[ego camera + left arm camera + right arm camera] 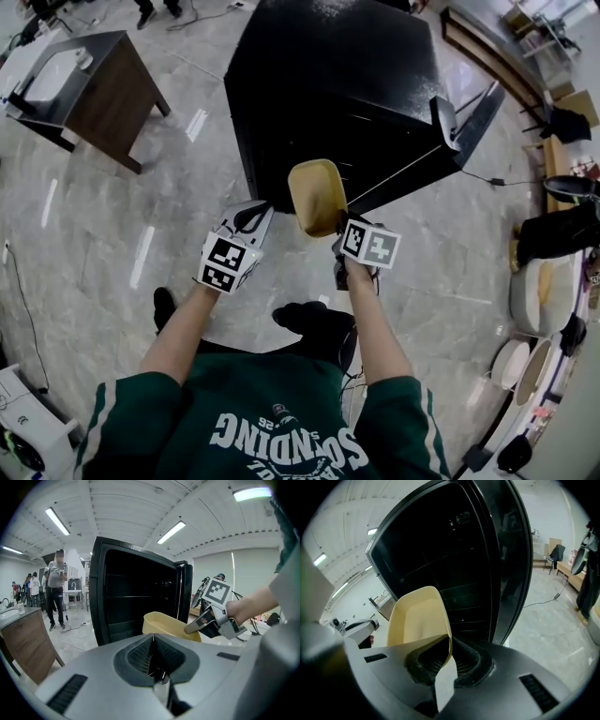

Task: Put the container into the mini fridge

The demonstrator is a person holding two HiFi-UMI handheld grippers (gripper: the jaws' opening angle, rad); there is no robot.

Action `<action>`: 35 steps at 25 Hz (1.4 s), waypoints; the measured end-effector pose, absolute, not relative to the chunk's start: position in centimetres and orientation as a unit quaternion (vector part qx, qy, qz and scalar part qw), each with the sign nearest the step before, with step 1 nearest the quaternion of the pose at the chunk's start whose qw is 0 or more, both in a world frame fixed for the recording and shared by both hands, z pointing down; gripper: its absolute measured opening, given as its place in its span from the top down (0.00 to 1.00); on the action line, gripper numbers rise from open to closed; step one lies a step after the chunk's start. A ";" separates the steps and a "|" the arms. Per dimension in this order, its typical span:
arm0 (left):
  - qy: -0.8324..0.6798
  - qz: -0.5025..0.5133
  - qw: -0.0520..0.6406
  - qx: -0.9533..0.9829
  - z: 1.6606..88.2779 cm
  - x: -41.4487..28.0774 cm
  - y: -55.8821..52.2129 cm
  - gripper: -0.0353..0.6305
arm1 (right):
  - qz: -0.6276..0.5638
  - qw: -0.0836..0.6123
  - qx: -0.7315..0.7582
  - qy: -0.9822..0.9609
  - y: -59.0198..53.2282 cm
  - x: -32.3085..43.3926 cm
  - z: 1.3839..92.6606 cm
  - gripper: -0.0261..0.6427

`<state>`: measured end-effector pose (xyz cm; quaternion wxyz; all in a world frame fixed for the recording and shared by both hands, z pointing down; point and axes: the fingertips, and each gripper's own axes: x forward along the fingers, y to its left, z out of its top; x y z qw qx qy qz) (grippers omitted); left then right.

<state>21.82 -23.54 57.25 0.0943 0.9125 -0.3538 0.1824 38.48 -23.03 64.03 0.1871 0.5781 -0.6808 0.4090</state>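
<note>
Grey tiled floor [112, 234]; mini fridge [337, 84] stood open, upper centre. My right claw [336, 236] pinched the yellow container [317, 195] by its rim, just before the opening; left claw [251, 217] closed, empty. Should level it, clearing the door [511, 573].

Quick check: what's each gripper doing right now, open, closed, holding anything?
Left gripper: closed, nothing between its jaws.
Right gripper: closed on the rim of the yellow container.
</note>
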 end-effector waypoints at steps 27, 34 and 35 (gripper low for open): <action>-0.379 0.178 0.108 0.902 60.1 21.6 -24.9 0.92 | 0.419 0.228 0.557 -0.680 -29.6 37.4 67.8 0.90; -0.393 0.184 0.120 0.893 61.1 19.7 -24.3 0.92 | 0.447 0.214 0.573 -0.653 -31.5 37.8 69.2 0.90; -0.393 0.185 0.121 0.893 61.3 19.5 -24.2 0.92 | 0.448 0.215 0.575 -0.650 -31.7 37.9 69.4 0.90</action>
